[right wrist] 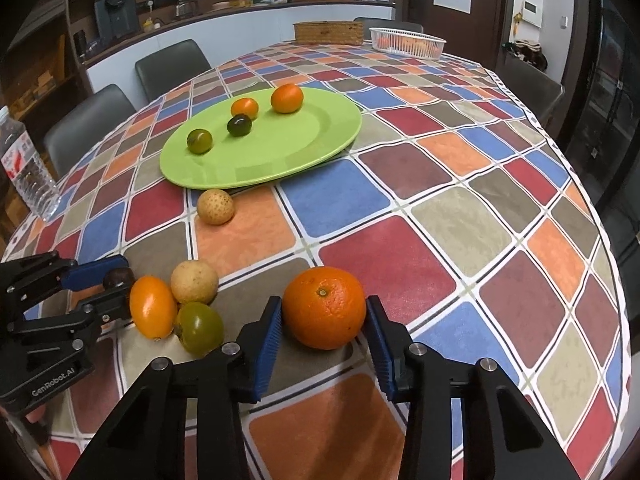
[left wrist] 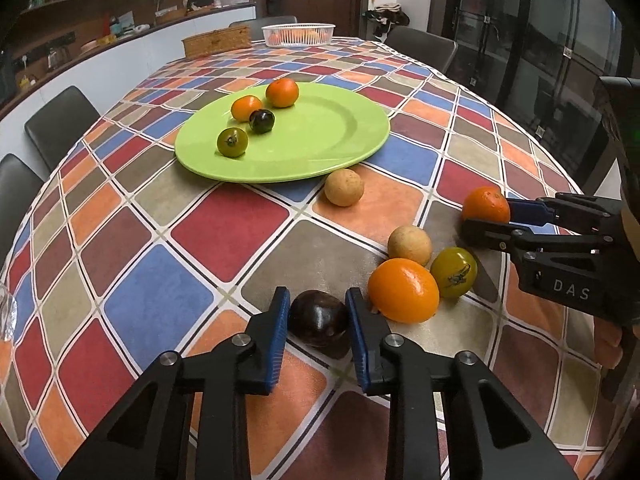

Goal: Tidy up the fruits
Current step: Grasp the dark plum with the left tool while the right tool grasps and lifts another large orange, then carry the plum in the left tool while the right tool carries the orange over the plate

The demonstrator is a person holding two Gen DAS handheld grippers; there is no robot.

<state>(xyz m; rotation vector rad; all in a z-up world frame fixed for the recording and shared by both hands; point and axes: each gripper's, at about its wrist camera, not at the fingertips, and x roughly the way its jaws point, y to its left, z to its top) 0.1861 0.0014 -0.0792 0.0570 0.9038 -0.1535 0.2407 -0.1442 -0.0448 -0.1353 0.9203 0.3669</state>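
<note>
My left gripper point(left wrist: 318, 312) is shut on a dark purple fruit point(left wrist: 318, 320) that rests on the tablecloth. My right gripper point(right wrist: 324, 316) is shut on a large orange point(right wrist: 325, 307), also on the table; it shows in the left wrist view point(left wrist: 486, 205) too. A green plate point(left wrist: 320, 136) holds two small oranges point(left wrist: 282, 92), a dark tomato point(left wrist: 262, 121) and a green tomato point(left wrist: 232, 142). Beside the left gripper lie a smooth orange fruit point(left wrist: 403, 290), a green tomato point(left wrist: 454, 272) and a tan round fruit point(left wrist: 410, 245). Another tan fruit point(left wrist: 344, 187) lies by the plate's near edge.
A white basket point(left wrist: 298, 35) with orange fruit and a wicker box point(left wrist: 216, 42) stand at the table's far end. A water bottle point(right wrist: 26, 164) stands at the left edge in the right wrist view. Dark chairs point(left wrist: 60, 124) surround the table.
</note>
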